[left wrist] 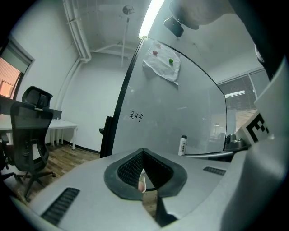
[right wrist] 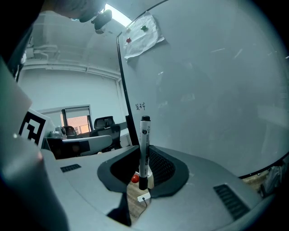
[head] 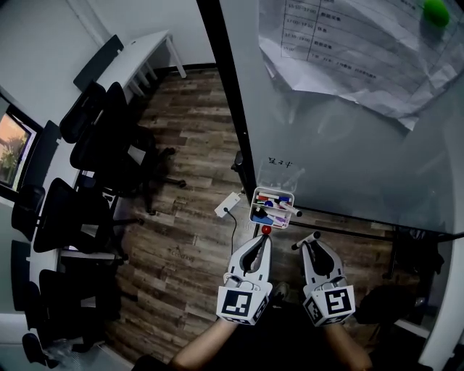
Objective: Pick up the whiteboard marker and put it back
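The whiteboard marker (right wrist: 144,144), white with black ends, stands upright between the pads of my right gripper (right wrist: 143,168), which is shut on it. In the head view the marker (head: 305,241) lies across that gripper's tips (head: 309,245), just below the whiteboard's marker basket (head: 255,205), which holds several markers. My left gripper (head: 265,236) is alongside on the left, its jaws closed on a small red-tipped piece (head: 266,230). That piece (left wrist: 142,181) shows pale between the pads in the left gripper view, and what it is cannot be told. The marker (left wrist: 182,145) also shows there at the right.
The whiteboard (head: 348,145) rises ahead, with taped papers (head: 348,51) and a green magnet (head: 436,12) near the top. Black office chairs (head: 101,145) and a white desk (head: 145,51) fill the left. A white plug box (head: 227,205) and its cable lie on the wooden floor.
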Motion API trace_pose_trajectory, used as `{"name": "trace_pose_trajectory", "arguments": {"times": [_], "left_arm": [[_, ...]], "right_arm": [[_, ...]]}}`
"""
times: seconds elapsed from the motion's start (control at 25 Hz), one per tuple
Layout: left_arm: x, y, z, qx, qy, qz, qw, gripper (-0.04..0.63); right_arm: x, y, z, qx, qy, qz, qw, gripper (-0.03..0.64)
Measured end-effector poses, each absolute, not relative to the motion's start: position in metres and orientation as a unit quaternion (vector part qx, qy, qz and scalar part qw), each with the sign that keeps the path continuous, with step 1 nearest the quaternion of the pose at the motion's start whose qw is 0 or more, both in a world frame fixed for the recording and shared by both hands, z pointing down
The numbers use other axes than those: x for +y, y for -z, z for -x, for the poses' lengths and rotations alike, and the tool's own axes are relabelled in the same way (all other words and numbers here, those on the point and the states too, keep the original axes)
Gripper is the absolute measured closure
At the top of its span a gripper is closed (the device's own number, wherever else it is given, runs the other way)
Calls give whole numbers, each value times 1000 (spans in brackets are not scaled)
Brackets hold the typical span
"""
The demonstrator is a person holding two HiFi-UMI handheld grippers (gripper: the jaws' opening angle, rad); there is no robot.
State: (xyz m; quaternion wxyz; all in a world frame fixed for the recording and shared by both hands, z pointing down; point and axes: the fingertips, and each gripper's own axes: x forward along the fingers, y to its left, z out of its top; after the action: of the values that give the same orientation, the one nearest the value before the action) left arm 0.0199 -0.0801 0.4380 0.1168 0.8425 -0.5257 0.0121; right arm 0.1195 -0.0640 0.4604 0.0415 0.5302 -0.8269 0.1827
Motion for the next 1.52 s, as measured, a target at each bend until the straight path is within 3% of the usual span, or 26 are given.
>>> {"name": "trace_pose_trajectory", "arguments": {"times": [1.52], "left_arm": [[-131,-461,-8,-536,-14,-829,160,589]], "right_arm": [[-127,-481,-94,-836,-204,-505,67,542]]}}
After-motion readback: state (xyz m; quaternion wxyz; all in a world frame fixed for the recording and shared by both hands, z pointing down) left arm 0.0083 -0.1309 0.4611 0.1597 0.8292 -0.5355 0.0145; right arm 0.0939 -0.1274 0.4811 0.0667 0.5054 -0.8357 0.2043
